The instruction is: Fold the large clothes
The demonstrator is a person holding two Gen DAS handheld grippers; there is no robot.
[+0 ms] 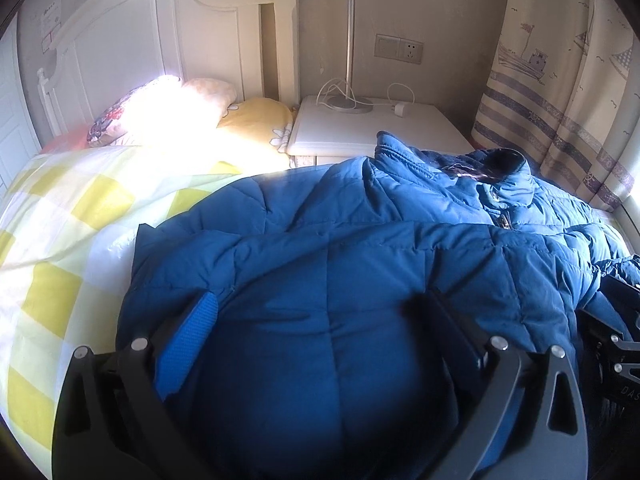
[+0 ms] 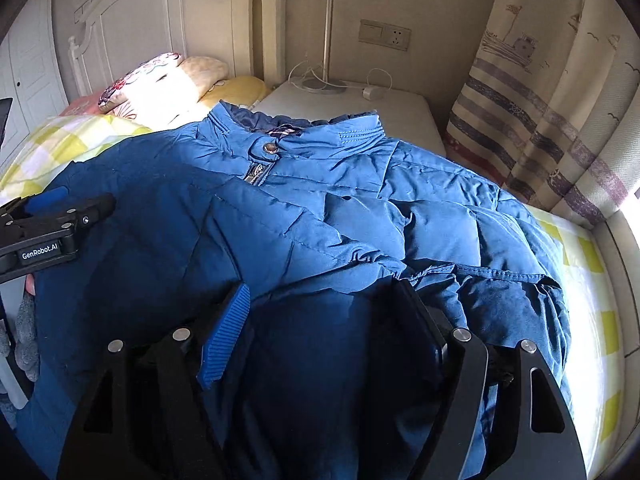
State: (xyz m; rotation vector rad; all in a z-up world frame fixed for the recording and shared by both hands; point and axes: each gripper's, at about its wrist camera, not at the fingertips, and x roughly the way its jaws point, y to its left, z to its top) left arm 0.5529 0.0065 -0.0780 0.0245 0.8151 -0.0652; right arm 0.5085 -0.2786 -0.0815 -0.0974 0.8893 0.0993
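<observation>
Our left gripper (image 1: 320, 312) and right gripper (image 2: 320, 304), fingers spread wide, rest over blue padded jacket (image 2: 320, 200) on checked bed (image 1: 60, 216).

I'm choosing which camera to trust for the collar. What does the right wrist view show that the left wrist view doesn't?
Only the right wrist view shows the collar snap button head-on and the left gripper from the side. Only the left wrist view shows the jacket's left edge against the checked sheet. Both show the blue padded jacket, nightstand, curtain and open fingers over fabric.
</observation>
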